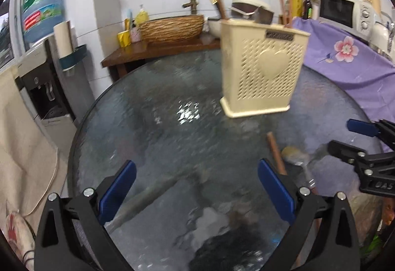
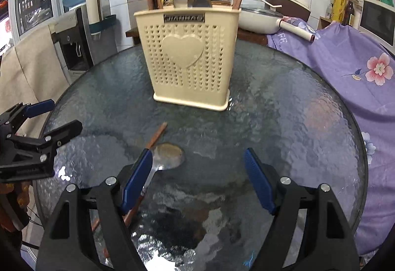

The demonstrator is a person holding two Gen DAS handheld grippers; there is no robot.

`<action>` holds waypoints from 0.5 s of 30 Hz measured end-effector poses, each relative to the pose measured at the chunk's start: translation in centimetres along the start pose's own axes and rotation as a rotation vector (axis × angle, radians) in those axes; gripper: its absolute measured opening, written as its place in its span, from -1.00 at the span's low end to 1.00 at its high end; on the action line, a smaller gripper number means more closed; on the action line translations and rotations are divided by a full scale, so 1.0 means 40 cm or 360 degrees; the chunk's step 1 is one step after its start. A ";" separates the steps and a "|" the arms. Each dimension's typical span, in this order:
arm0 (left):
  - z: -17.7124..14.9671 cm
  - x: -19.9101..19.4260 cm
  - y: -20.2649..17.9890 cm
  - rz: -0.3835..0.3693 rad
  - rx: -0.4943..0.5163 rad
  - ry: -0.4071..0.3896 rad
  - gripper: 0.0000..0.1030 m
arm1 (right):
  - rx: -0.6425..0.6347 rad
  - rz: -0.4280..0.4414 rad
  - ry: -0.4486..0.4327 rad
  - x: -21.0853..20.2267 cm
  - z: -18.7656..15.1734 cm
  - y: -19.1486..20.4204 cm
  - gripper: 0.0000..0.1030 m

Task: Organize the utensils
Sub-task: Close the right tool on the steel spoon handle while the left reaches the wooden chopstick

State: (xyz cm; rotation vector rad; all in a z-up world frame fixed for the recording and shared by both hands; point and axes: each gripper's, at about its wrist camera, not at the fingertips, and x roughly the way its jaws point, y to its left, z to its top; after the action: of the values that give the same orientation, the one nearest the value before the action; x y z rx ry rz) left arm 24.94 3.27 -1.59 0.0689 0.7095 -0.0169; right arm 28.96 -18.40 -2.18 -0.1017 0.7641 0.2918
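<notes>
A cream perforated utensil holder (image 2: 191, 58) with a heart on its front stands upright on the round glass table (image 2: 284, 122); it also shows in the left wrist view (image 1: 261, 71). Chopsticks, a ladle and dark handles stick out of it. A metal spoon (image 2: 167, 156) and a wooden chopstick (image 2: 156, 135) lie on the glass, just ahead of my right gripper's left finger. They show in the left wrist view too, the spoon (image 1: 296, 157) and the chopstick (image 1: 276, 150). My right gripper (image 2: 197, 182) is open and empty. My left gripper (image 1: 196, 189) is open and empty over the glass.
A purple flowered cloth (image 2: 345, 61) covers the surface to the right, with a microwave (image 1: 343, 11) on it. A water dispenser (image 1: 49, 78) stands left. A wooden counter with a wicker basin (image 1: 170, 26) and a pan (image 2: 259, 17) is behind the table.
</notes>
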 end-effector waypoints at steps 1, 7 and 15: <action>-0.008 0.001 0.005 0.0017 -0.0007 0.0014 0.89 | -0.0003 -0.0005 0.0009 0.002 -0.003 0.002 0.47; -0.051 0.019 0.035 -0.0002 -0.0091 0.0100 0.88 | -0.0012 -0.0005 0.0110 0.038 -0.024 0.021 0.47; -0.052 0.000 0.046 -0.0021 -0.0146 0.0083 0.88 | -0.0066 0.0007 0.0216 0.075 -0.011 0.085 0.46</action>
State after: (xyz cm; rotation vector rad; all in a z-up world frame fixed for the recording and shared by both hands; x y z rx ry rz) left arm 23.66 5.25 -3.08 -0.0231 0.7619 0.0046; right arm 29.74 -14.57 -4.53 -0.1602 0.8931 0.3073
